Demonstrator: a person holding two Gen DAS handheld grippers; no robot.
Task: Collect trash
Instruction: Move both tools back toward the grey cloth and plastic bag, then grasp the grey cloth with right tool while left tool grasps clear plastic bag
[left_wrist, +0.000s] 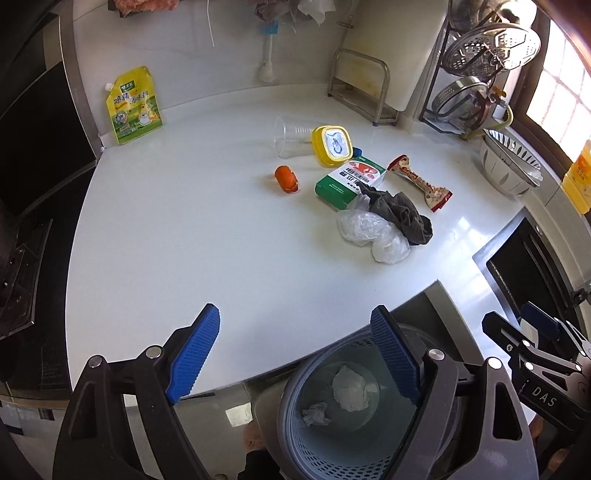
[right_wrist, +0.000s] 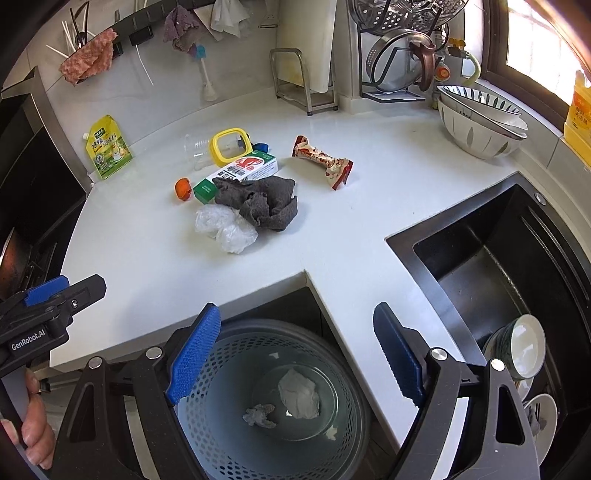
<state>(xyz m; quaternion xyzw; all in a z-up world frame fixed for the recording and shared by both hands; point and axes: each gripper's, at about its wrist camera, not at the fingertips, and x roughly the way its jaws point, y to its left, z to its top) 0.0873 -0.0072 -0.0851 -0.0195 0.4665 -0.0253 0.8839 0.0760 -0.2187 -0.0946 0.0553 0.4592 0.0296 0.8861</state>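
A perforated grey bin (left_wrist: 332, 446) (right_wrist: 229, 443) stands below the counter's front edge with two crumpled white wads (left_wrist: 349, 387) (right_wrist: 299, 395) inside. On the white counter (left_wrist: 184, 240) (right_wrist: 351, 240) lie crumpled clear plastic (left_wrist: 373, 232) (right_wrist: 225, 229), a dark grey cloth (left_wrist: 402, 214) (right_wrist: 258, 203), a green and white box (left_wrist: 349, 179) (right_wrist: 240, 170), a snack wrapper (left_wrist: 419, 181) (right_wrist: 323, 162), an orange cap (left_wrist: 286, 179) (right_wrist: 183, 188), a yellow lid (left_wrist: 331, 144) (right_wrist: 231, 146) and a clear cup (left_wrist: 291, 138). My left gripper (left_wrist: 295, 362) is open and empty over the counter's front edge. My right gripper (right_wrist: 295, 362) is open and empty above the bin.
A yellow spout pouch (left_wrist: 133, 105) (right_wrist: 108, 147) leans on the back wall. A black sink (right_wrist: 498, 277) with dishes lies at the right. Stacked bowls (right_wrist: 480, 122), a metal rack (right_wrist: 306, 85) and a pot rack (right_wrist: 402, 55) stand at the back. A stove (left_wrist: 37, 166) is at left.
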